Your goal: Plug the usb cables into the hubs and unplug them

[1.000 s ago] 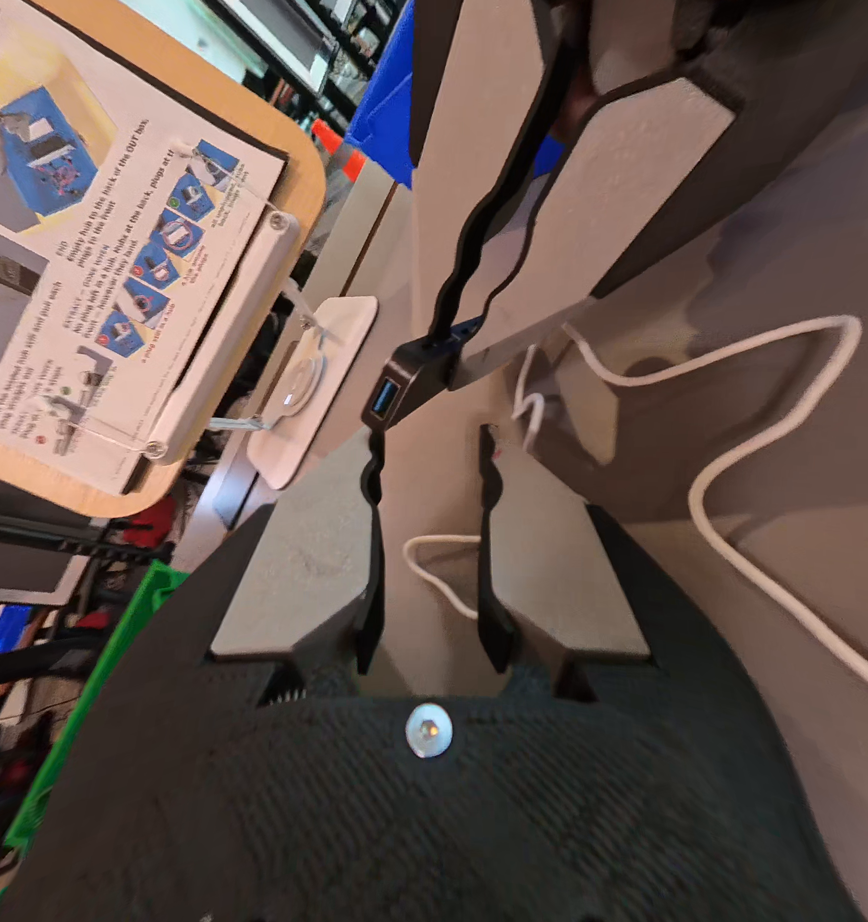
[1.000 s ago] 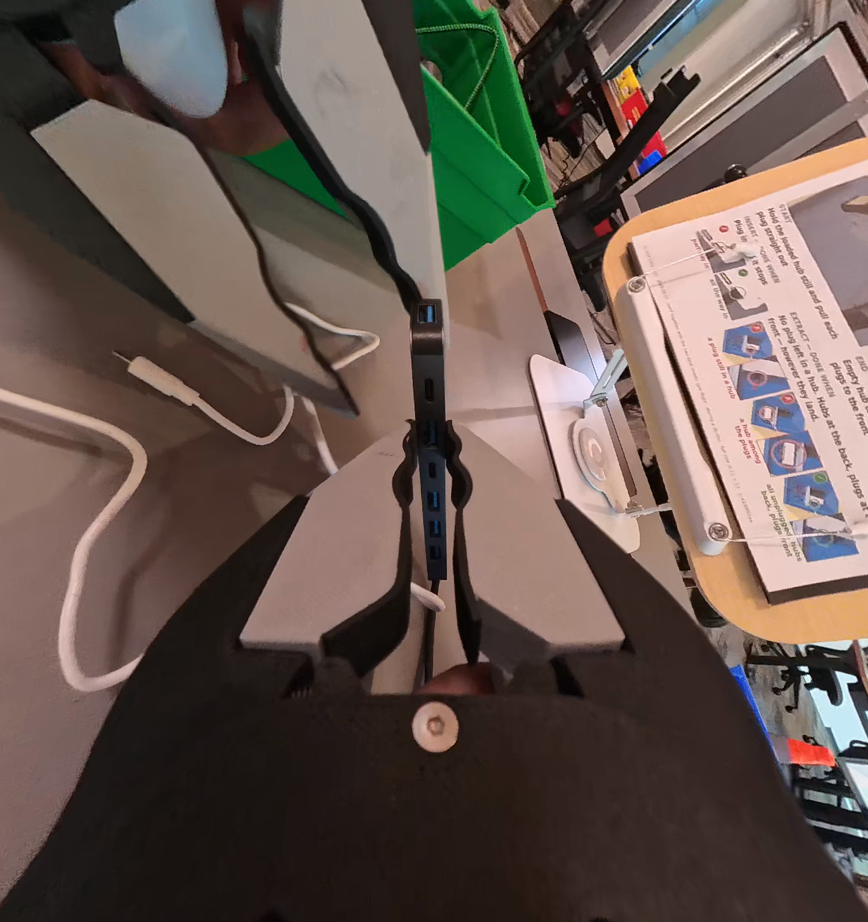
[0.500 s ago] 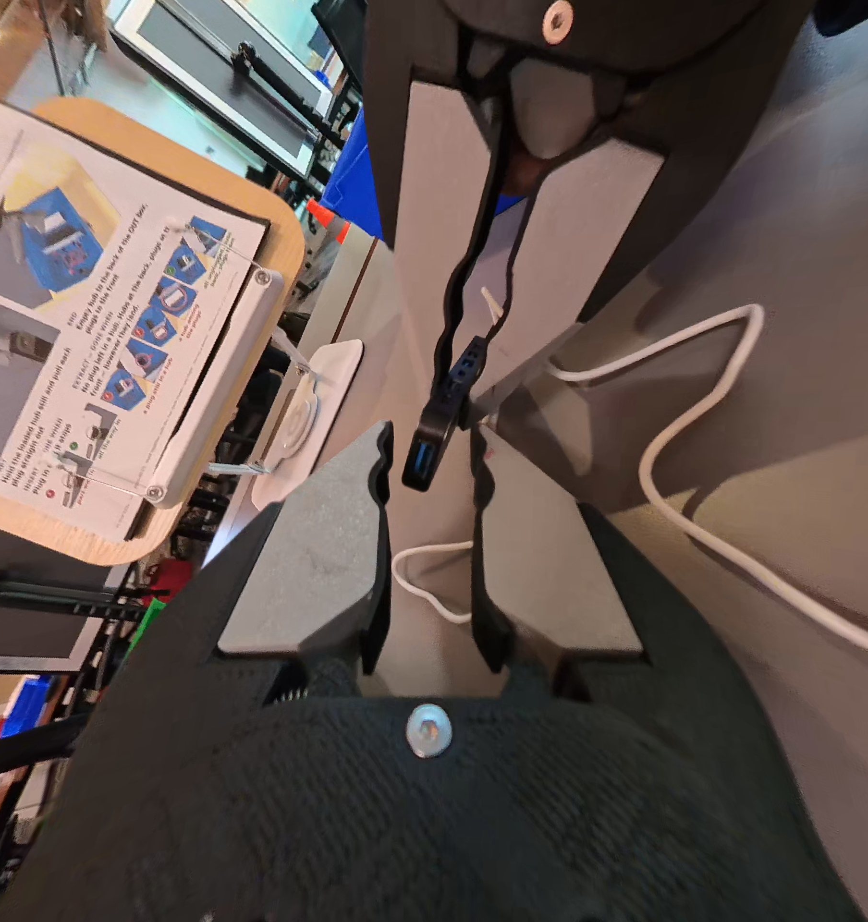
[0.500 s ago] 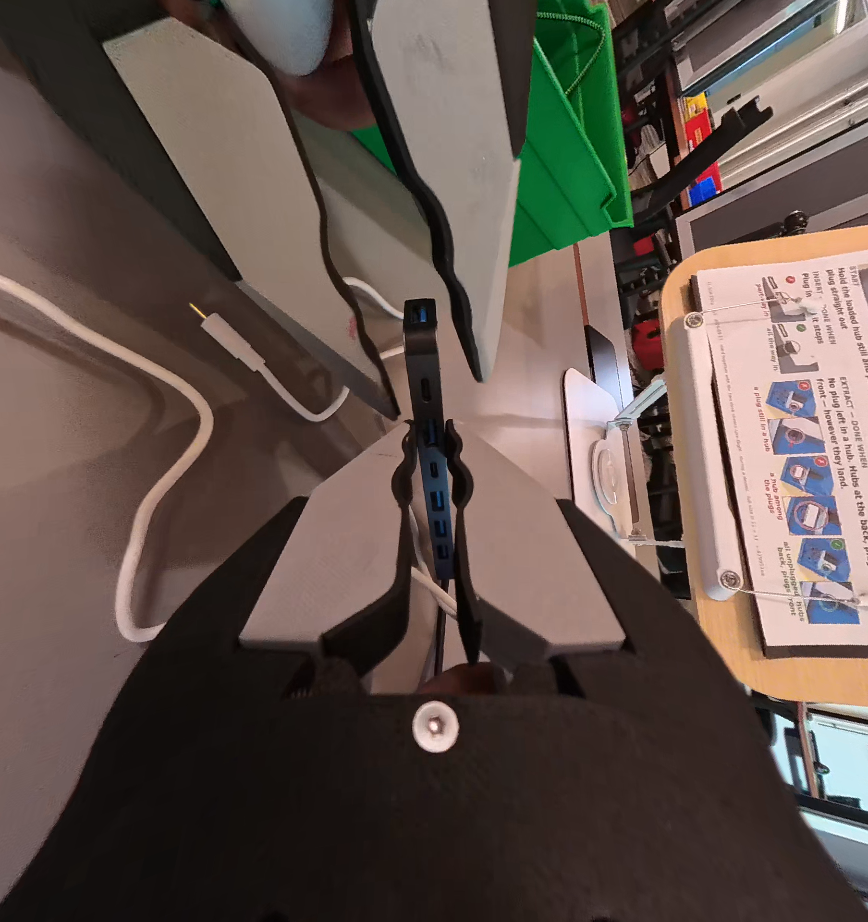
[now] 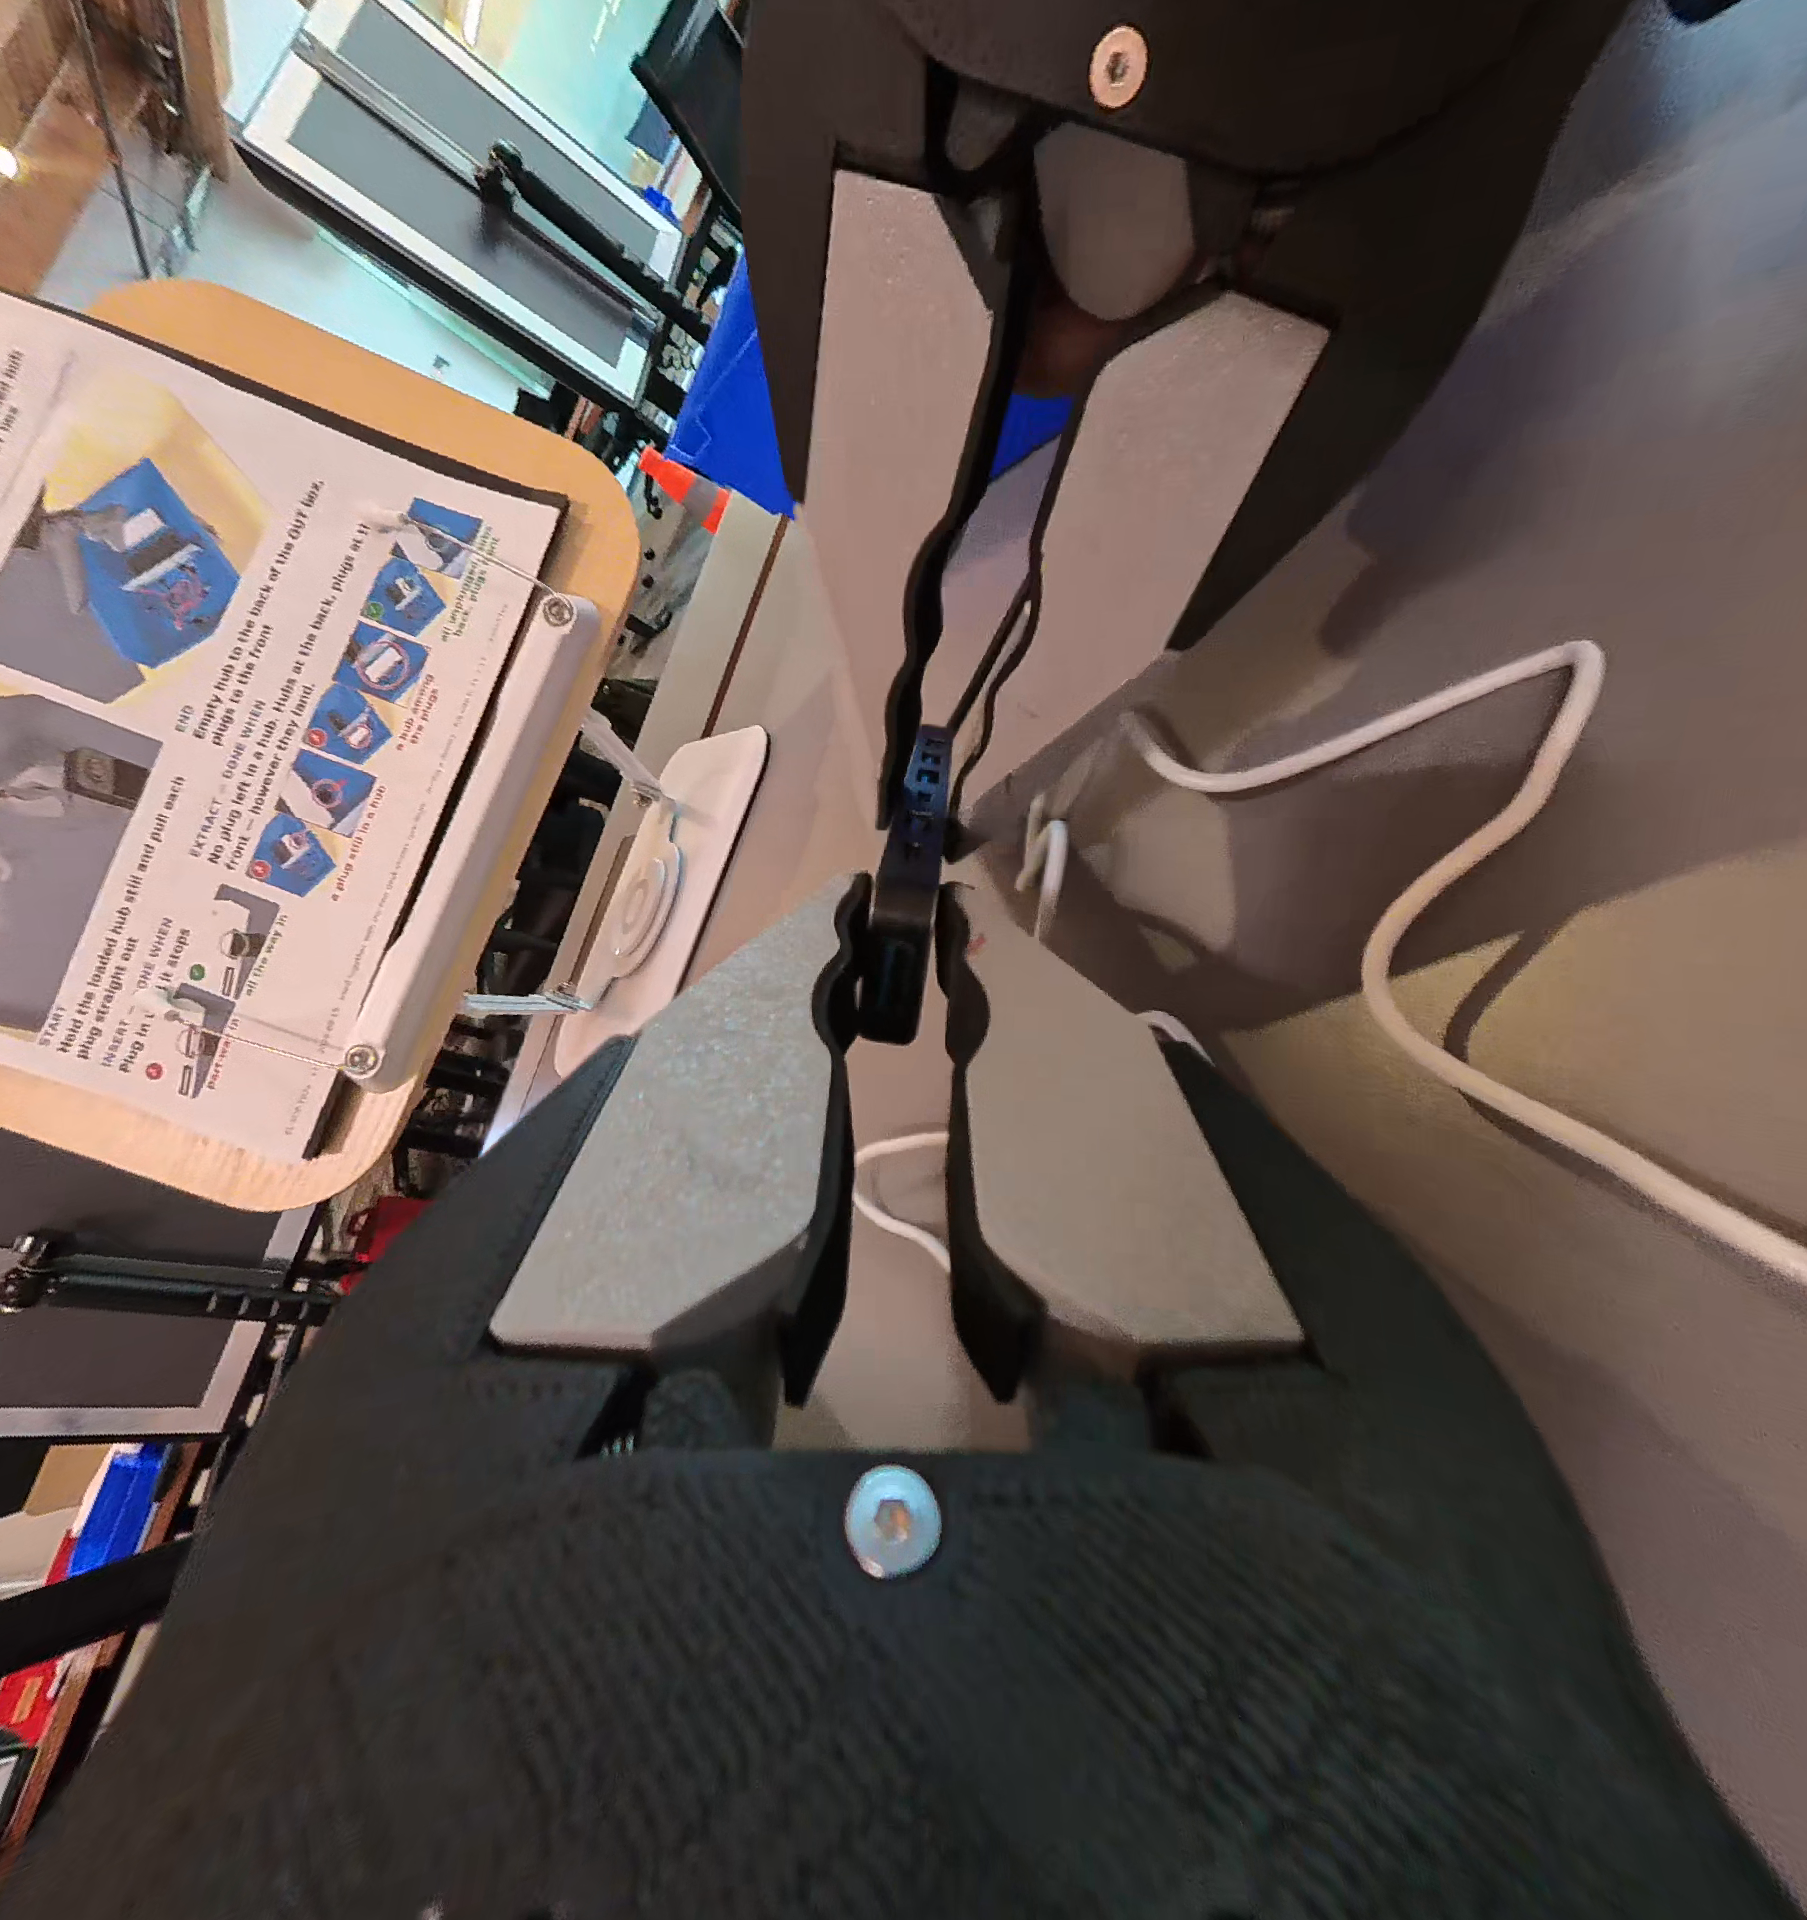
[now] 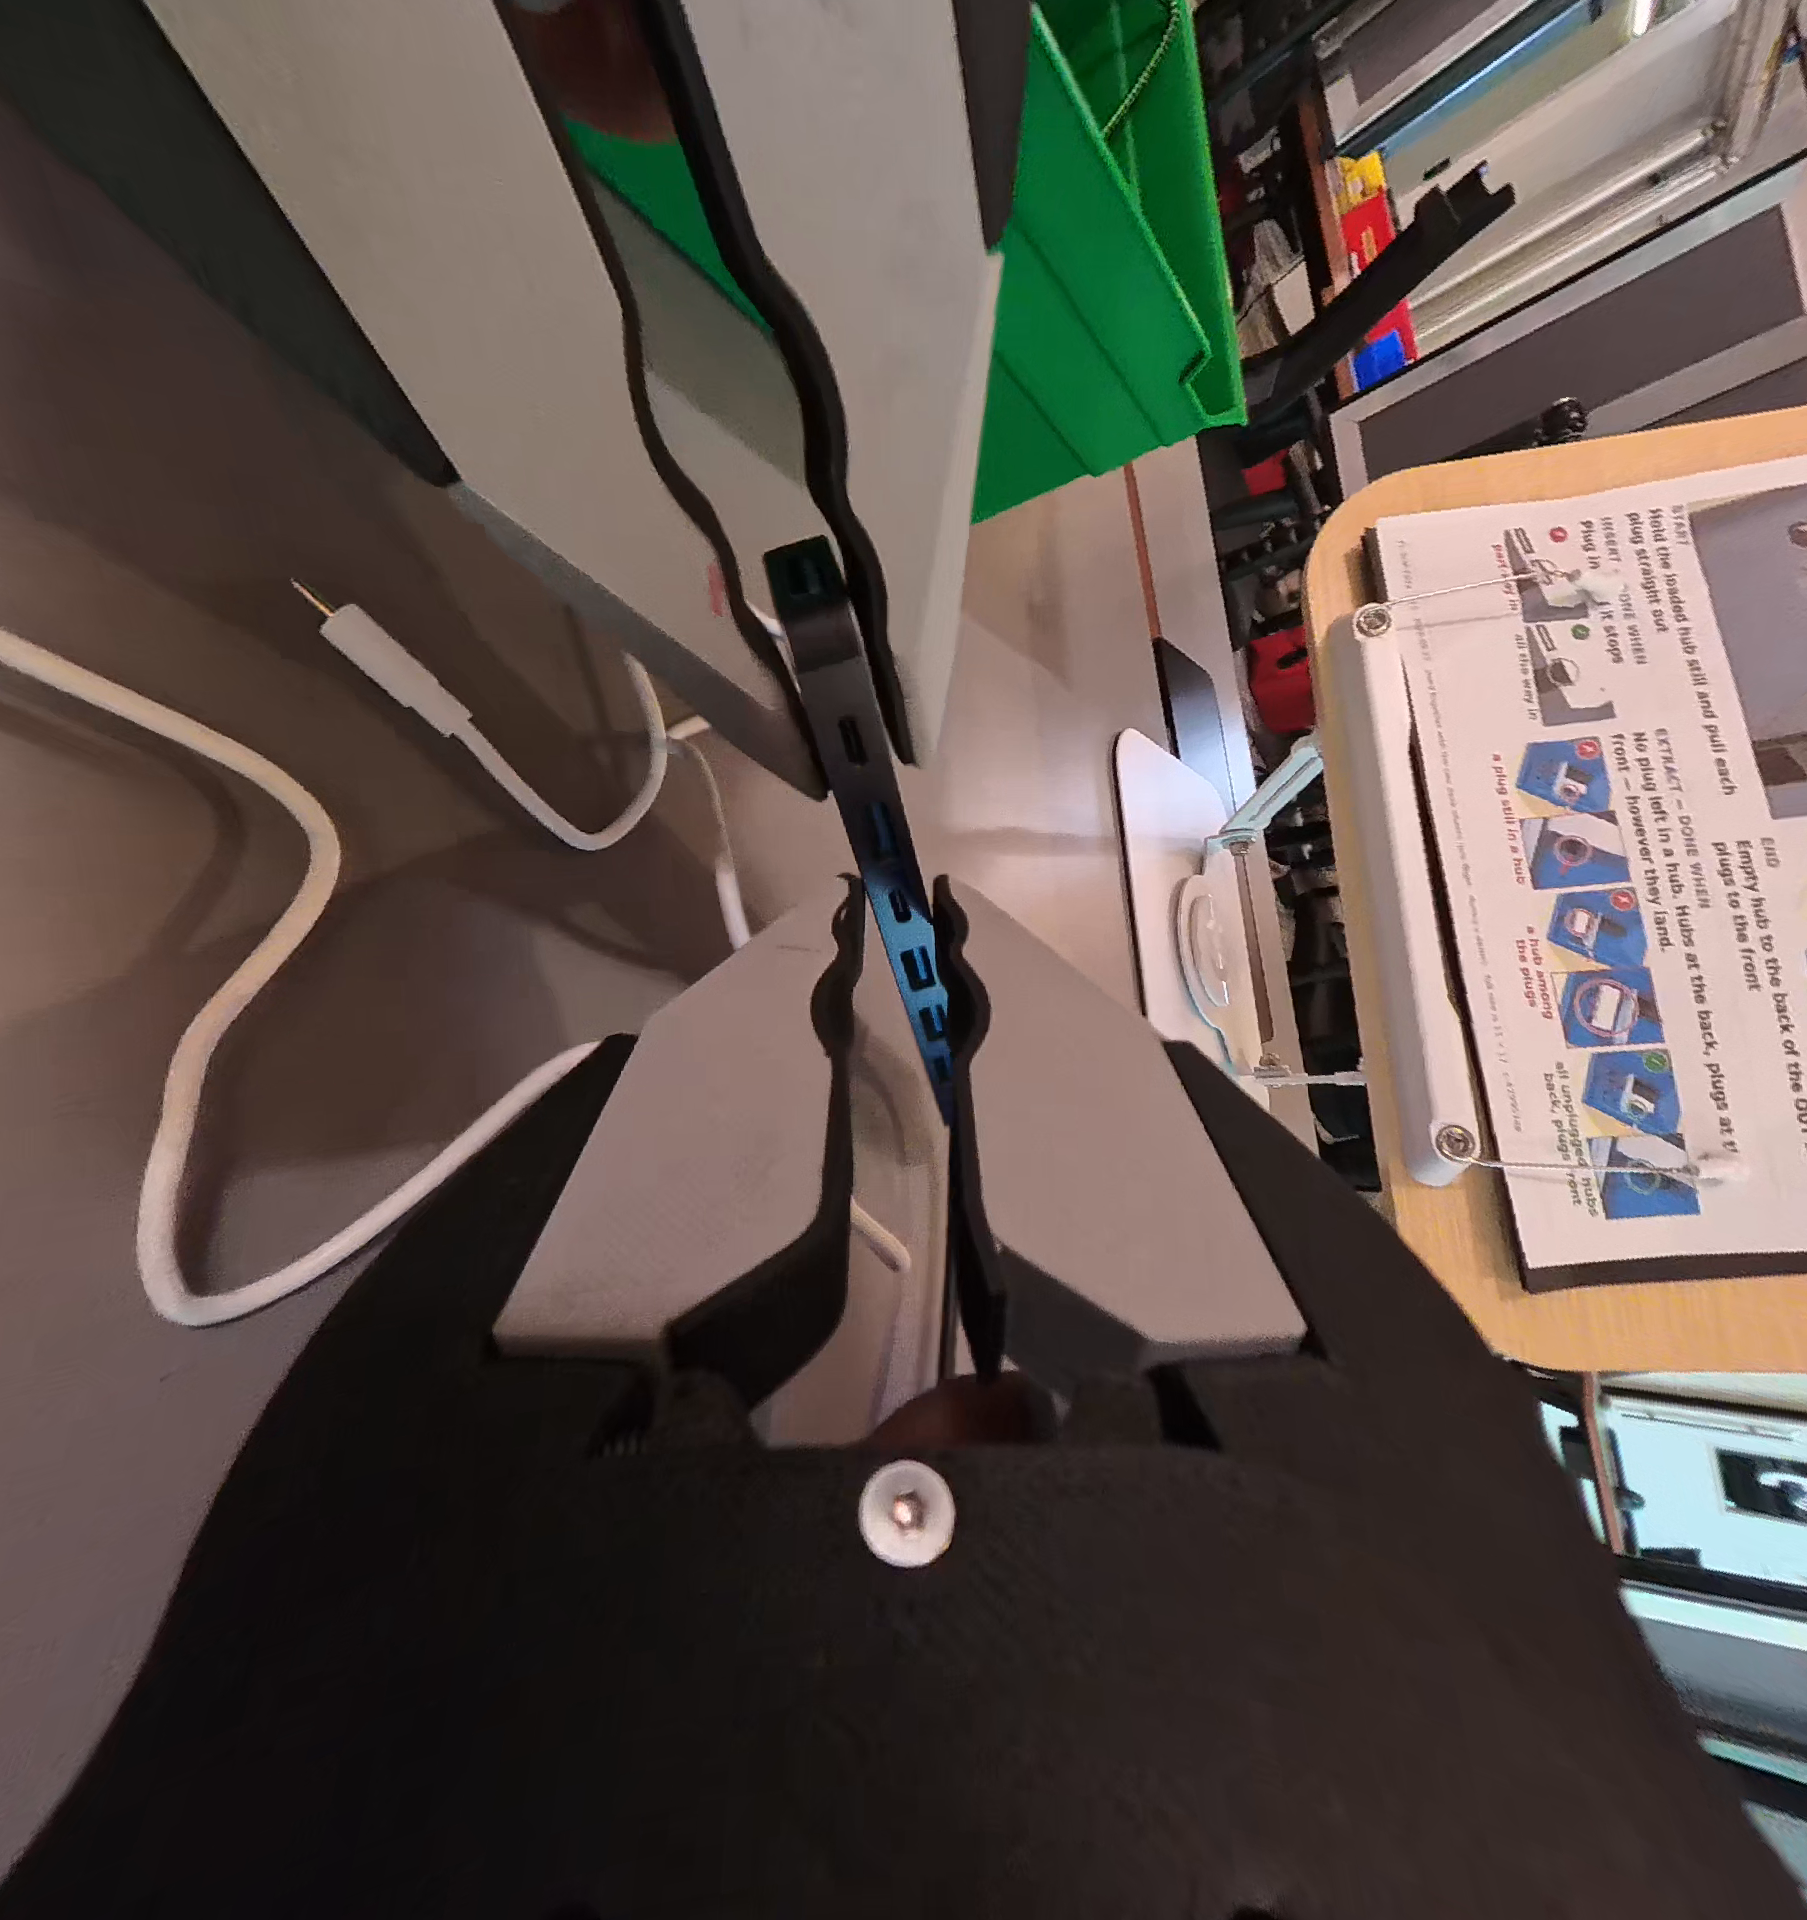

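A slim black USB hub with blue ports is held in the air between both grippers, and no plug is in the ports that show. My right gripper is shut on its near half, and the hub sits tilted between the pads. My left gripper is shut on the hub's other end. In the left wrist view the right gripper comes in from above, with the hub's thin black cable beside it. A white cable lies loose on the grey table. Its white plug lies free.
A wooden board with a printed instruction sheet stands on a white stand base at the table's edge. A green bin is behind the left gripper. A blue bin is behind the right gripper. Shelves lie beyond. Both grippers' tips are close together, under 4 cm apart.
My left gripper has moved up to the hub and its jaws have closed on the hub's free end. The right gripper has kept its hold, and the hub now sits tilted in it.
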Available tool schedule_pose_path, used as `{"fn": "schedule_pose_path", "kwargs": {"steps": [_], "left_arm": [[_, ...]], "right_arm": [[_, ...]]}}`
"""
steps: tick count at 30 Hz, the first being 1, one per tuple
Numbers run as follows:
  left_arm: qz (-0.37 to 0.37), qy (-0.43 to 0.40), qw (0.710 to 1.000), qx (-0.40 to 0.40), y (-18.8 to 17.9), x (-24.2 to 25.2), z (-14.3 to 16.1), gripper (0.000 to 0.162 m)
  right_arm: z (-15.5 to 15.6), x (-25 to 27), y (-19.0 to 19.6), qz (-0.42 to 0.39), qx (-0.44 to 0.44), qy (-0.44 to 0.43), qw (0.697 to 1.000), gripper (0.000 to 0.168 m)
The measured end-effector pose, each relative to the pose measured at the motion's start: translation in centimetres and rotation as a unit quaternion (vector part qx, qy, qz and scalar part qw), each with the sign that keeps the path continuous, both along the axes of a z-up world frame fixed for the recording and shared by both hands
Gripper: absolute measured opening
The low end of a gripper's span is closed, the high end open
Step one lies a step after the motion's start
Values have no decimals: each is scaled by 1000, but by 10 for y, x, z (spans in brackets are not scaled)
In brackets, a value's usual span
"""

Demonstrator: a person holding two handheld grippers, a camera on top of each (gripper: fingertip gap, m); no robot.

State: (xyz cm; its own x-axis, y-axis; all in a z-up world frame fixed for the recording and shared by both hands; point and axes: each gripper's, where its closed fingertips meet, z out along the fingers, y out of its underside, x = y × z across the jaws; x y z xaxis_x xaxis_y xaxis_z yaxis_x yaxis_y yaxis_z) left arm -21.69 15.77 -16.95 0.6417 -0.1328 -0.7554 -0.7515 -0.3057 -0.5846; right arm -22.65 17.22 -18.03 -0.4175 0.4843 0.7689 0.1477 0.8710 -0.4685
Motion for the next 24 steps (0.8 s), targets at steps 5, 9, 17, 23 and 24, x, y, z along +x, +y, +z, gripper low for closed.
{"fn": "schedule_pose_path", "kwargs": {"steps": [5,9,17,23,24], "left_arm": [[-13,5,1000,17,-1,5,7,7],[-42,-3,998,39,-3,16,17,7],[-97,-26,993,57,-9,34,26,7],[-100,-27,993,58,-12,36,28,8],[-96,-24,994,56,-12,34,28,8]], "right_arm": [[7,-1,0,-1,-18,14,1000,12],[6,-2,5,-7,-3,18,1000,13],[9,3,-9,45,-38,32,998,26],[11,5,-17,72,-58,32,995,15],[11,4,-16,67,-59,32,996,16]]}}
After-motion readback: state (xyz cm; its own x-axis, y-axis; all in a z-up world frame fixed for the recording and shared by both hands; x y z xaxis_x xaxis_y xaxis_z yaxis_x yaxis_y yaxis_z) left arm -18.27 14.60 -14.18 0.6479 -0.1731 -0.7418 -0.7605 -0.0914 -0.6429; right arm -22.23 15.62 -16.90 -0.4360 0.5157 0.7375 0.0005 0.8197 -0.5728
